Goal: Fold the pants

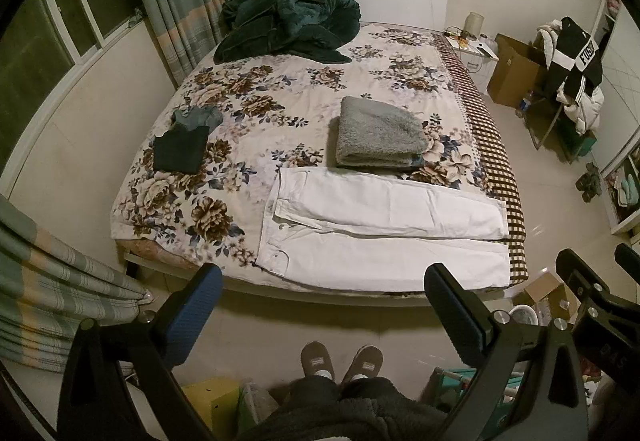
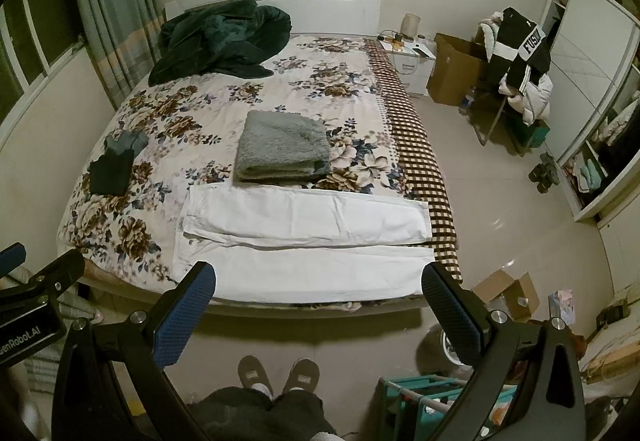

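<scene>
White pants (image 1: 384,229) lie flat along the near edge of the bed (image 1: 280,97), waist to the left, legs running right; the far leg lies partly folded over the near one. They also show in the right wrist view (image 2: 312,241). My left gripper (image 1: 323,283) is open and empty, held above the floor in front of the bed, short of the pants. My right gripper (image 2: 319,281) is open and empty, likewise in front of the bed edge. The right gripper also shows at the right edge of the left wrist view (image 1: 592,265).
On the floral bedspread lie a folded grey blanket (image 1: 378,133), a small stack of dark folded clothes (image 1: 184,145) and a dark green quilt (image 1: 284,25) by the headboard. Curtains (image 1: 48,273) hang left. My slippered feet (image 1: 340,361) stand before the bed. Boxes (image 1: 548,295) sit right.
</scene>
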The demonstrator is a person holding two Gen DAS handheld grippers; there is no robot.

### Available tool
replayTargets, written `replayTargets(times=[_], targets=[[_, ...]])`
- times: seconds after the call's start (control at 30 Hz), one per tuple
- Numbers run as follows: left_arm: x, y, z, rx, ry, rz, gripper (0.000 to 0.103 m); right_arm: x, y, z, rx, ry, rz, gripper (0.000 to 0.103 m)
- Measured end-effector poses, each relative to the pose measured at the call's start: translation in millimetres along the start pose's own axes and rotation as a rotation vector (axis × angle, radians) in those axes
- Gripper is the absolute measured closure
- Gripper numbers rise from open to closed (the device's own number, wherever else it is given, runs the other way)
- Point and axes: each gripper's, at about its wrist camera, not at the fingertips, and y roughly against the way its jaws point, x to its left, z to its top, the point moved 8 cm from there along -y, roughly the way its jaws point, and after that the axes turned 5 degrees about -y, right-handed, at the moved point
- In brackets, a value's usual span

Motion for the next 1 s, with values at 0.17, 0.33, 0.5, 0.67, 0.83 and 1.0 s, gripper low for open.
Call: replayTargets(times=[0.17, 0.33, 0.5, 0.67, 0.83, 1.0], targets=[[-0.9, 0.0, -0.2, 0.000, -0.001, 0.001, 0.000, 7.4, -11.0, 3.8, 0.003, 0.006, 0.000, 0.000], [-0.7, 0.1, -0.4, 0.002, -0.001, -0.001, 0.000, 3.5, -12.5, 3.5, 0.006, 0.010, 0.005, 0.000], [-1.6, 0.0, -0.4, 0.002, 0.001, -0.001, 0.000, 2.8, -13.0, 4.3, 0.007, 0.010, 0.004, 0.000], [-2.2, 0.1, -0.3, 0.002, 0.001, 0.002, 0.000, 3.9, -13.0, 4.1, 0.009, 0.011, 0.003, 0.000], [-2.2, 0.1, -0.2, 0.003, 0.000, 0.002, 0.000, 4.2, -14.0, 2.7, 0.009, 0.011, 0.002, 0.000], [8.5, 1.1, -4.7, 0.004, 0.002, -0.003, 0.000, 5.6, -14.7, 0.1, 0.011, 0.012, 0.003, 0.000]])
